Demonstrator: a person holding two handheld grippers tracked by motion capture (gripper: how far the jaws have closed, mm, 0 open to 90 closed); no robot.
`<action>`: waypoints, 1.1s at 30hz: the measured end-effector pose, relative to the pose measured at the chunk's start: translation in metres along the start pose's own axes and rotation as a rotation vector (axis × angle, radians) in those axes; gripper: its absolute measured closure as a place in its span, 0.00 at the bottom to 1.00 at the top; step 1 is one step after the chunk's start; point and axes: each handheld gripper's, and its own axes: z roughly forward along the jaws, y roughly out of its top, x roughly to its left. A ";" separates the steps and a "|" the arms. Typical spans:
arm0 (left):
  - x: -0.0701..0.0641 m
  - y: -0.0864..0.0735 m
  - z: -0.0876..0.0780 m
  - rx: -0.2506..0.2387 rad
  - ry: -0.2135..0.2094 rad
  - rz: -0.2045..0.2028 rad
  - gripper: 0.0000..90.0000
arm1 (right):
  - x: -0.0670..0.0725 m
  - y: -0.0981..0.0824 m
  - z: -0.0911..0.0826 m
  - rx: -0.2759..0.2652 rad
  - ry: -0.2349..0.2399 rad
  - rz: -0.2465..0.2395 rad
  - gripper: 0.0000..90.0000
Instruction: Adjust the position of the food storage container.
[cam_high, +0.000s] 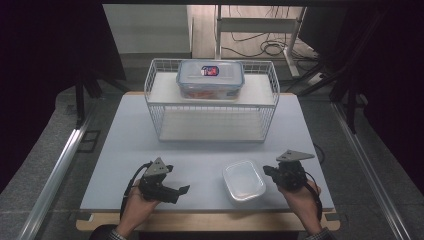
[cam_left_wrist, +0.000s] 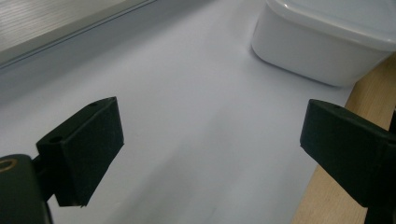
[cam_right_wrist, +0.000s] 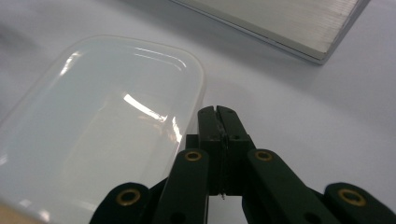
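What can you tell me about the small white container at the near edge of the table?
The small white container is a shallow rounded rectangle of translucent, glossy plastic, and it looks empty. It sits flat on the white table top near the front edge, between the two tools. The right tool, shut, is just beside its rim; whether they touch is unclear.

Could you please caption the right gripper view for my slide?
Right gripper, jaws shut, beside white lidded container.

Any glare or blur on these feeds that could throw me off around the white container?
Right gripper view: bright glare streaks on the white container, and the shut right gripper is sharp. Left gripper view: the open left gripper shows soft, near jaws, and the white mat is smooth, almost featureless. High view: the surroundings are dark, the table evenly lit.
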 end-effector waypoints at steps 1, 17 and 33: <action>0.001 0.000 0.000 -0.003 -0.002 -0.005 0.07 | 0.001 -0.002 -0.004 -0.007 0.010 0.007 0.99; 0.003 0.000 -0.001 -0.015 -0.005 -0.029 0.07 | 0.053 -0.037 -0.030 0.041 0.117 -0.062 0.99; 0.003 0.002 0.003 0.001 0.000 -0.020 0.07 | 0.039 -0.047 -0.015 0.131 0.125 -0.045 0.99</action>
